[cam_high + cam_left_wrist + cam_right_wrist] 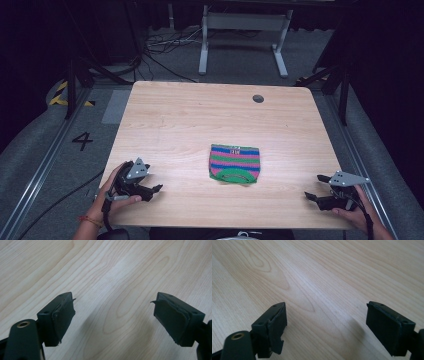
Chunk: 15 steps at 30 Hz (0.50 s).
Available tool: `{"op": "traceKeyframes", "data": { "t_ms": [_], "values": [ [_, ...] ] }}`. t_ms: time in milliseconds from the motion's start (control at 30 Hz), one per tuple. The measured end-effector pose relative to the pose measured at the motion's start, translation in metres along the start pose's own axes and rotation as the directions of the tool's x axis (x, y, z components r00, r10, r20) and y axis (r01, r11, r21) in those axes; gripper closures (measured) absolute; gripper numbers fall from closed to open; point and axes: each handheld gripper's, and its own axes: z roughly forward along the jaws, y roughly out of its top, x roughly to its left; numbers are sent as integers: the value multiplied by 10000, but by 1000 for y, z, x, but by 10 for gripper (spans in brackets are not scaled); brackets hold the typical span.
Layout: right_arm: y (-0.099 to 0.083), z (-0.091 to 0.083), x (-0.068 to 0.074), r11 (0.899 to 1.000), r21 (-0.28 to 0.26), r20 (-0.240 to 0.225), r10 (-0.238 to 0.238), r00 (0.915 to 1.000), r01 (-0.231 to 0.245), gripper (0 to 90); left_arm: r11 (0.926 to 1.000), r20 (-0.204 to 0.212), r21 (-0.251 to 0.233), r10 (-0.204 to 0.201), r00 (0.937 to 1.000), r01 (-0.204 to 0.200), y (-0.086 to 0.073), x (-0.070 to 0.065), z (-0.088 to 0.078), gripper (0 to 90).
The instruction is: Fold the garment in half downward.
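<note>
Folded striped cloth lies flat mid-counter, apparently finished; left tool and right tool, jaws apart and empty, sit well clear at the near corners.

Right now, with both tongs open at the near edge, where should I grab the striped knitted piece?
Probably its two side edges. The striped knitted piece lies flat and folded at mid-table, so bring the left tongs in low from its left and the right tongs from its right, each pinching a near corner of the layers.
</note>
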Motion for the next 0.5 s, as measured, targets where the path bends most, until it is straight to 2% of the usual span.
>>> {"op": "traceKeyframes", "data": {
  "t_ms": [100,233,367,400,467,500],
  "values": [
    [-5,-1,-2,9994,-128,125,329,9994,-328,167,9994,143,28,-332,9993,331,-9,6,-3,170],
    [-8,-2,-6,9969,-195,186,766,9969,-762,165,9977,47,25,-671,9977,671,-20,9,-6,169],
    [-9,-1,-9,9953,-106,96,965,9953,-964,153,9918,73,-263,-1252,9921,1253,-32,14,-9,165],
    [-9,-1,-9,9953,-106,96,965,9953,-964,153,9918,73,-263,-1252,9921,1253,-32,14,-9,168],
    [-8,-1,-9,9954,-96,91,952,9954,-951,149,9880,-306,-269,-1526,9878,1518,-34,14,-10,168],
    [-8,-1,-9,9954,-95,94,950,9954,-949,148,9893,-509,-202,-1453,9881,1445,-33,13,-10,171]
  ]
}}
